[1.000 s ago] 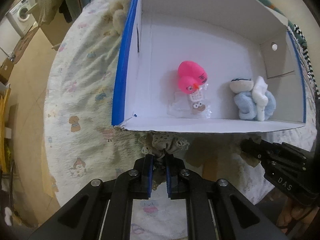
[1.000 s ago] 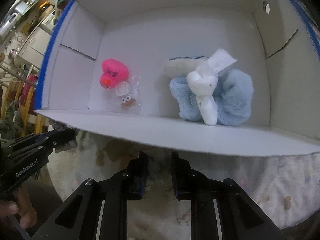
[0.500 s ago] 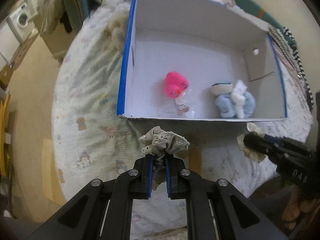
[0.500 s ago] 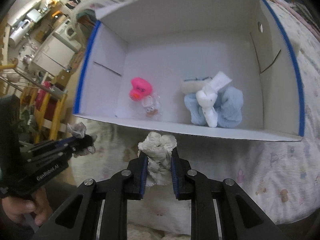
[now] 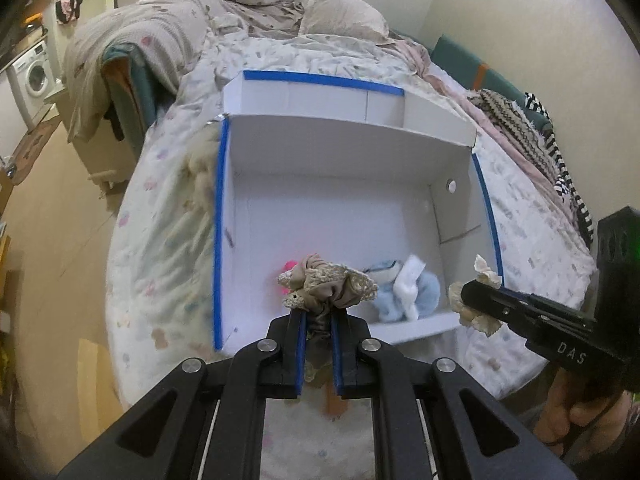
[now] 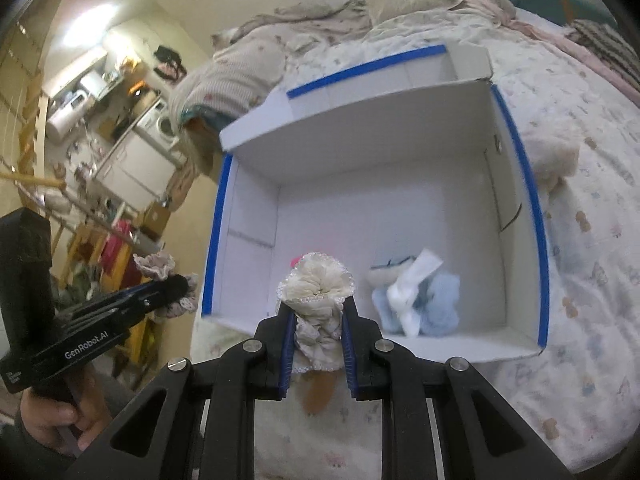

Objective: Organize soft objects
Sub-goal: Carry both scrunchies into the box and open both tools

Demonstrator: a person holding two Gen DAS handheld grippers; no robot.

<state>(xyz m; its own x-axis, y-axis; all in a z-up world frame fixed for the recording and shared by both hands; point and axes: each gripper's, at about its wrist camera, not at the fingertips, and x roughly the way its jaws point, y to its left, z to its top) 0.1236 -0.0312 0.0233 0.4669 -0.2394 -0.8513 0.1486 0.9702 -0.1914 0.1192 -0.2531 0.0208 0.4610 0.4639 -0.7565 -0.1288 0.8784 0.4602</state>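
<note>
My left gripper [image 5: 319,322] is shut on a beige lace scrunchie [image 5: 328,286], held in the air before the near wall of the white box [image 5: 340,212] with blue-taped rims. My right gripper [image 6: 316,320] is shut on a cream scrunchie [image 6: 316,286], also raised in front of the box [image 6: 384,208]. Inside the box lie a light blue plush with a white tag [image 5: 408,292] [image 6: 420,300] and a pink toy [image 5: 287,267], mostly hidden behind the scrunchies. The right gripper shows in the left wrist view [image 5: 476,300], the left gripper in the right wrist view [image 6: 172,288].
The box sits on a bed with a patterned quilt [image 5: 168,240]. Pillows and a rumpled blanket [image 5: 260,8] lie at the far end. A cream plush [image 6: 556,156] lies beside the box's right wall. A washing machine [image 5: 34,76] stands far left.
Both grippers have risen and pulled back from the box, each lifting its scrunchie off the bed. The box now looks smaller and farther away.
</note>
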